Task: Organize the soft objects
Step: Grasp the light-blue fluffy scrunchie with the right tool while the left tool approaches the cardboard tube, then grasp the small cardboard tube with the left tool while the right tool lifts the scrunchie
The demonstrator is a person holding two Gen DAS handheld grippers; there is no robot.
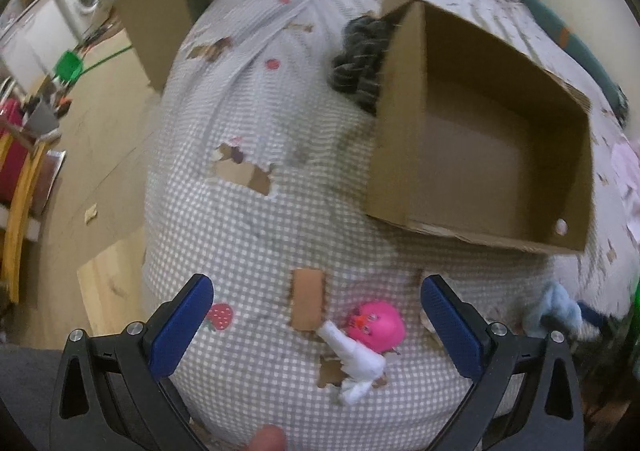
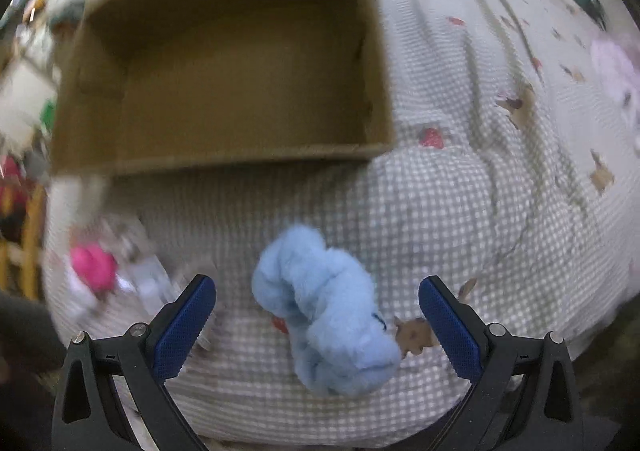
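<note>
A pink-headed soft doll with a white body point(image 1: 366, 339) lies on the checked bedspread point(image 1: 248, 235), between my left gripper's open fingers point(image 1: 316, 315), nearer the right one. A light blue plush toy point(image 2: 326, 311) lies between my right gripper's open fingers point(image 2: 317, 317); it also shows at the right in the left wrist view point(image 1: 554, 309). An open, empty cardboard box point(image 1: 492, 147) stands on the bed beyond both; it fills the upper left of the right wrist view point(image 2: 224, 63). The pink doll point(image 2: 92, 267) is blurred at the left there.
A dark grey knitted item point(image 1: 360, 59) lies behind the box's left wall. A pale pink soft thing point(image 2: 616, 67) lies at the far right of the bed. A second cardboard box point(image 1: 156, 23) stands at the bed's left edge, above the wooden floor point(image 1: 92, 155).
</note>
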